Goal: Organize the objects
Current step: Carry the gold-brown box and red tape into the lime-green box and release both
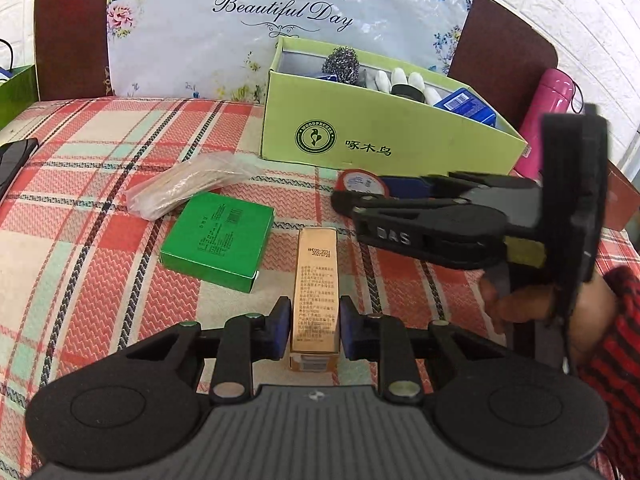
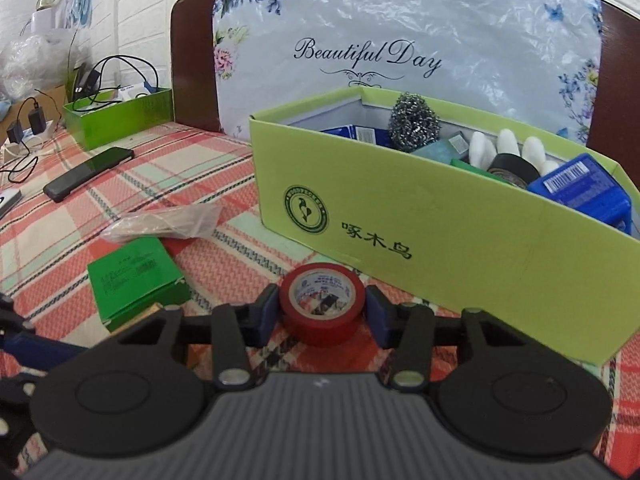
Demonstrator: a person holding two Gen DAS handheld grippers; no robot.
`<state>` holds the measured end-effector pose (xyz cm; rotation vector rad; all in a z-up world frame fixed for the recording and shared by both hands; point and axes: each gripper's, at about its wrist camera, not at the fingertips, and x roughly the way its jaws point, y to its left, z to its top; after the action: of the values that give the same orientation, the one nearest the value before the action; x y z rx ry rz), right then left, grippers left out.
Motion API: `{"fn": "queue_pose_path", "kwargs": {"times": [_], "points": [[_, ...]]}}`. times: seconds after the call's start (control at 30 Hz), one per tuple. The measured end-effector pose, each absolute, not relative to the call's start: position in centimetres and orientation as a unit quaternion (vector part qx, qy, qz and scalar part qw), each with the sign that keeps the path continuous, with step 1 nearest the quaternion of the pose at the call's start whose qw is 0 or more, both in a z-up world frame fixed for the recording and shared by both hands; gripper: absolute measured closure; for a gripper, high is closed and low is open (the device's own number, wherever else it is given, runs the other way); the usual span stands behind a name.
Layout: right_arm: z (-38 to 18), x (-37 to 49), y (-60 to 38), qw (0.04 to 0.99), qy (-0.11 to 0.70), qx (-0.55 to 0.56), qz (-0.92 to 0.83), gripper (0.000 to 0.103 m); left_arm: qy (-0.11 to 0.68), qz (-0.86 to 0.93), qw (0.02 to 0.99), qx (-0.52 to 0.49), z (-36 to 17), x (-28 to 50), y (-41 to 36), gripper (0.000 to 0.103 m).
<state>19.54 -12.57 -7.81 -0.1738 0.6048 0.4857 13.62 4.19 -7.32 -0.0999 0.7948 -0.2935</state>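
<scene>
Clenched on a slim gold carton (image 1: 315, 292), the left gripper (image 1: 315, 330) presses its blue pads against both long sides of that carton, which lies flat on the plaid cloth (image 1: 92, 184) toward the near edge of the bed. Just left of the gold carton sits a flat green box (image 1: 218, 240), and beyond that a clear bag of thin sticks (image 1: 188, 188).

Over at the right, the right gripper (image 2: 322, 314) straddles a red tape roll (image 2: 322, 304) that stands on the cloth just in front of the long wall of the lime-green shoebox (image 2: 460, 248). Its blue pads sit at the roll's two sides; whether they press on it I cannot tell.

Inside the shoebox lie a steel scourer (image 2: 414, 120), white gloves (image 2: 504, 144), a black tape roll (image 2: 512, 168) and a blue packet (image 2: 580, 186). The box stands toward the far edge of the bed, before a floral bag (image 2: 400, 40) propped on the headboard. A dark phone (image 2: 88, 172) rests near the left edge.
</scene>
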Motion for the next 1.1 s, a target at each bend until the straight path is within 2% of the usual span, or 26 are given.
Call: {"fn": "queue_pose_path", "kwargs": {"times": [0.5, 0.8, 1.1], "points": [[-6.5, 12.6, -18.6, 0.936, 0.287, -0.01, 0.203, 0.058, 0.388, -0.137, 0.91, -0.058, -7.0, 14.0, 2.7, 0.079], [-1.2, 10.8, -21.0, 0.958, 0.212, -0.016, 0.192, 0.058, 0.322, -0.197, 0.923, -0.078, -1.0, 14.4, 1.0, 0.079], [3.8, 13.4, -22.9, 0.976, 0.146, -0.038, 0.157, 0.058, 0.266, -0.225, 0.934, -0.084, 4.5, 18.5, -1.9, 0.079]]}}
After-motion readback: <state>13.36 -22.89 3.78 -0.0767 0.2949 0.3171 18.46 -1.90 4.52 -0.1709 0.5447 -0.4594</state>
